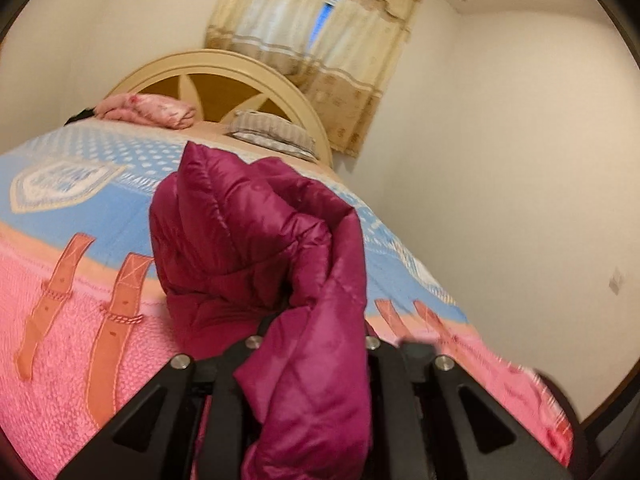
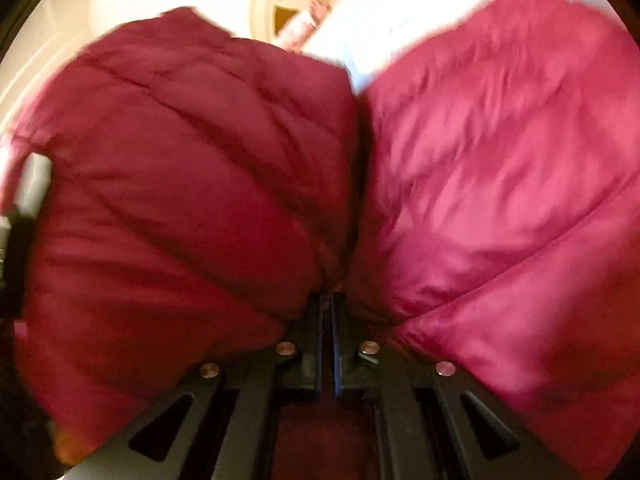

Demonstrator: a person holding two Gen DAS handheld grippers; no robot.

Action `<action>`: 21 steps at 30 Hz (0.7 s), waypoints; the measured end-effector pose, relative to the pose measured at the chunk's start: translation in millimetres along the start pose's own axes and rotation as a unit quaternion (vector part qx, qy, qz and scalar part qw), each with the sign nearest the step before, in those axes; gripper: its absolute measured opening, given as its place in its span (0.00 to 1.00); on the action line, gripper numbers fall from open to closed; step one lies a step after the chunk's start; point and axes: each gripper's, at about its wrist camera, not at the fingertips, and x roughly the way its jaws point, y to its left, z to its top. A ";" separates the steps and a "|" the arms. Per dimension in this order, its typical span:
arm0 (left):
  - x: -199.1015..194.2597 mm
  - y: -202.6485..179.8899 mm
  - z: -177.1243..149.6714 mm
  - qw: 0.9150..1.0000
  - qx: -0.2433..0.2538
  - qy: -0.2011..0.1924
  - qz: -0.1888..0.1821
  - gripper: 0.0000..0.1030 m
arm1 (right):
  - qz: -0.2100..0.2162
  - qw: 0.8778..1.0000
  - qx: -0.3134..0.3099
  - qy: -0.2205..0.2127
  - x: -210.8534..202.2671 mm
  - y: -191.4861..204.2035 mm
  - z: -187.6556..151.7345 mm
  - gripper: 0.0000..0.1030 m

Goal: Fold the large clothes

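- Two black hand-held grippers, left [image 1: 312, 332] and right [image 2: 327, 300], each clamped on a fold of one magenta quilted puffer jacket [image 1: 248, 240].
- Shiny, stitched padding bunched and lifted above one bed [image 1: 60, 360], bulging either side of the right pair's nearly touching fingers [image 2: 316, 344].
- One knobbly pink-and-blue bedspread [image 1: 100, 208], four orange strap motifs.
- Two folded bundles against one arched cream headboard [image 1: 224, 60]; one beige curtain [image 1: 312, 40].

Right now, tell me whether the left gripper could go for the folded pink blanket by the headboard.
Probably not. The left gripper is clamped on the magenta puffer jacket, which bulges across its front, and the pink blanket lies at the bed's far end. It would need to let go first.
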 end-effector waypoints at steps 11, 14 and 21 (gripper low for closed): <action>105.0 -82.5 -71.8 0.987 0.099 0.124 -0.039 0.14 | -0.136 0.985 -0.008 -0.109 -127.4 -67.3 7.8 0.04; 113.2 -92.7 -88.7 0.982 0.113 0.140 -0.053 0.14 | -0.140 0.981 0.007 -0.136 -150.5 -83.8 -4.0 0.04; 131.7 -90.7 -104.2 0.979 0.115 0.155 -0.061 0.14 | -0.044 0.988 0.042 -0.142 -185.6 -107.9 12.3 0.05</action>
